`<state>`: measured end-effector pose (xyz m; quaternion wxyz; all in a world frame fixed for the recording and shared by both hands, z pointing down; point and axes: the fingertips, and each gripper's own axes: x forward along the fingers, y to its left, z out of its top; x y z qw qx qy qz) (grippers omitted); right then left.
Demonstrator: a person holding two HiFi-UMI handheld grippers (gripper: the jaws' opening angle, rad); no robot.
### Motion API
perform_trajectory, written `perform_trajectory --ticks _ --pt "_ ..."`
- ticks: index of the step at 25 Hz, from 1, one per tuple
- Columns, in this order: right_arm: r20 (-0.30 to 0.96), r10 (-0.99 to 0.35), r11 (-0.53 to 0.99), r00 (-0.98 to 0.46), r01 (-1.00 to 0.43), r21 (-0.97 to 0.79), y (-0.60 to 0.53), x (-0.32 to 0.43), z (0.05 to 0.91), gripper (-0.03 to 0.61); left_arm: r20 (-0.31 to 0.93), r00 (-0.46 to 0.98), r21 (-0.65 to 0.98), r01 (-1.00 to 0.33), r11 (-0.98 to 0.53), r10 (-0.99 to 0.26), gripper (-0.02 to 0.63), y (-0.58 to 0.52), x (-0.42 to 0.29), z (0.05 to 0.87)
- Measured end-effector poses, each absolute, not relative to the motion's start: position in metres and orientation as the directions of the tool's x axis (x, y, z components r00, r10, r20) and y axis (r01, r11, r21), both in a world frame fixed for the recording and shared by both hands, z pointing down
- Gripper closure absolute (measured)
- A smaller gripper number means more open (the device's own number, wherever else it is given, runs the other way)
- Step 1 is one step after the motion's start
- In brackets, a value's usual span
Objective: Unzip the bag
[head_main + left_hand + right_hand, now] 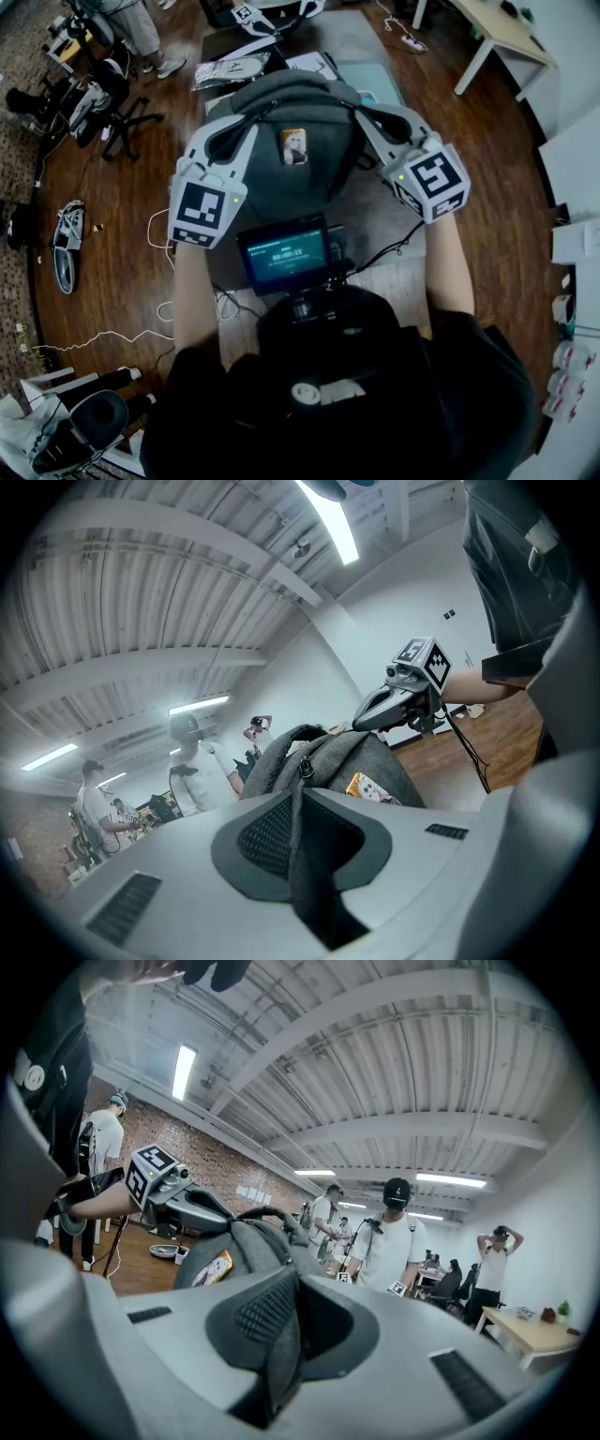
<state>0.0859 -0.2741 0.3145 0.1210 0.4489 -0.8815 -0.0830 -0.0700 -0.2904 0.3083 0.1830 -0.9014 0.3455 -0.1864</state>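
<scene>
A grey backpack (298, 150) stands upright on a grey table (394, 220), with a small picture tag (293, 145) on its front. My left gripper (251, 120) is shut on a fold of the bag's fabric at its left shoulder, and my right gripper (359, 111) is shut on fabric at its right shoulder. In the left gripper view the grey fabric (314, 864) runs up between the jaws of the left gripper (298, 808), and a zipper pull (306, 766) shows near the bag's top. The right gripper view shows grey fabric (279, 1354) pinched in the right gripper (292, 1307).
A small screen (283, 251) hangs at the person's chest. Packets and papers (230, 70) lie behind the bag. A pale table (497, 33) stands at the far right, chairs and gear (94, 103) at the left, and cables (103, 339) lie on the wooden floor. Several people stand around.
</scene>
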Motion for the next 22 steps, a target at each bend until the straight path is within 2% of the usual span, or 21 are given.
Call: perform_trajectory --ticks 12,19,22 --pt "0.151 -0.831 0.556 -0.536 -0.809 0.192 -0.273 0.103 0.337 0.548 0.208 0.689 -0.457 -0.559 -0.692 -0.694 0.577 -0.292 -0.075 0.311" --pt "0.202 -0.87 0.485 -0.451 -0.855 0.182 -0.275 0.126 0.372 0.56 0.208 0.678 -0.451 -0.573 -0.684 -0.705 0.577 -0.297 -0.08 0.31" --pt "0.156 -0.873 0.479 -0.461 -0.872 0.102 -0.265 0.133 0.378 0.56 0.214 0.68 -0.448 -0.57 -0.689 -0.701 0.577 -0.296 -0.081 0.31"
